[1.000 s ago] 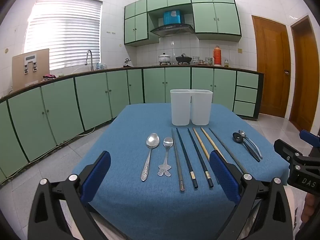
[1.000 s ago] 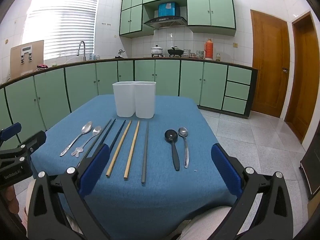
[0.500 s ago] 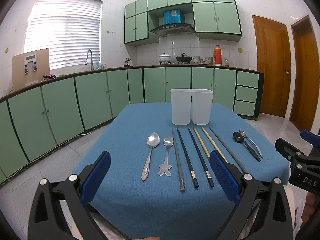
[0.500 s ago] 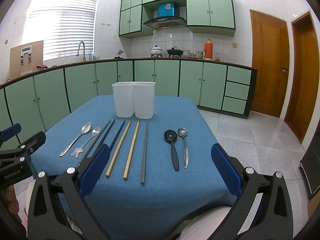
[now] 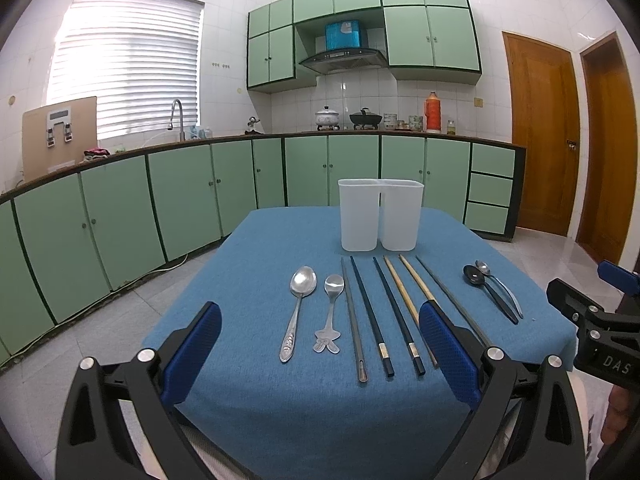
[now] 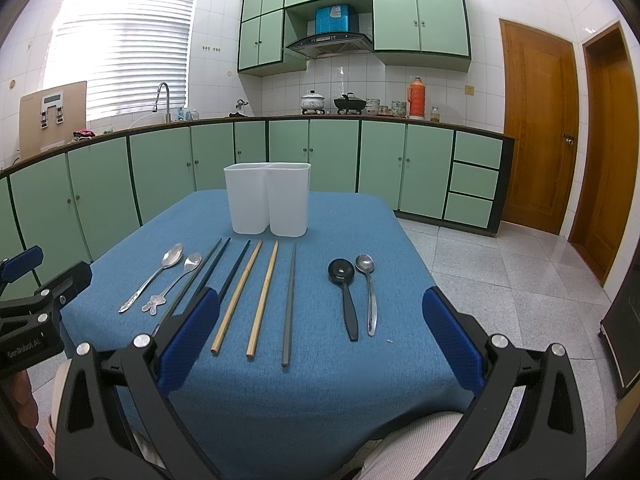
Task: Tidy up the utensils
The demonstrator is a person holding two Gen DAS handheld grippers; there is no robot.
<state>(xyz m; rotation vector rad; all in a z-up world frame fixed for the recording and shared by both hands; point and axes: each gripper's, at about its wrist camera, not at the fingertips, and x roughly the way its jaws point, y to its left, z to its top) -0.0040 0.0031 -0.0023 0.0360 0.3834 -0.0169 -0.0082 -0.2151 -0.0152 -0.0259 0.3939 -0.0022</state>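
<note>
- Left gripper (image 5: 320,352) hangs over the near edge of the desk (image 5: 256,264), blue pads spread wide, grasping nothing
- Right gripper (image 6: 320,336) likewise released and empty, near the same edge
- White two-compartment utensil holder (image 6: 267,199) stands upright at the far middle of the blue-clothed desk, both compartments unfilled as far as visible
- Utensils lie in a row in front of it: large silver spoon (image 5: 298,308), small spoon with a figured handle (image 5: 331,312), grey chopstick (image 5: 352,320), pair of black chopsticks (image 5: 384,314), pair of wooden chopsticks (image 6: 250,294), another grey chopstick (image 6: 289,304)
- Well apart to the right, black spoon (image 6: 345,296) just beside a silver spoon (image 6: 369,292)
</note>
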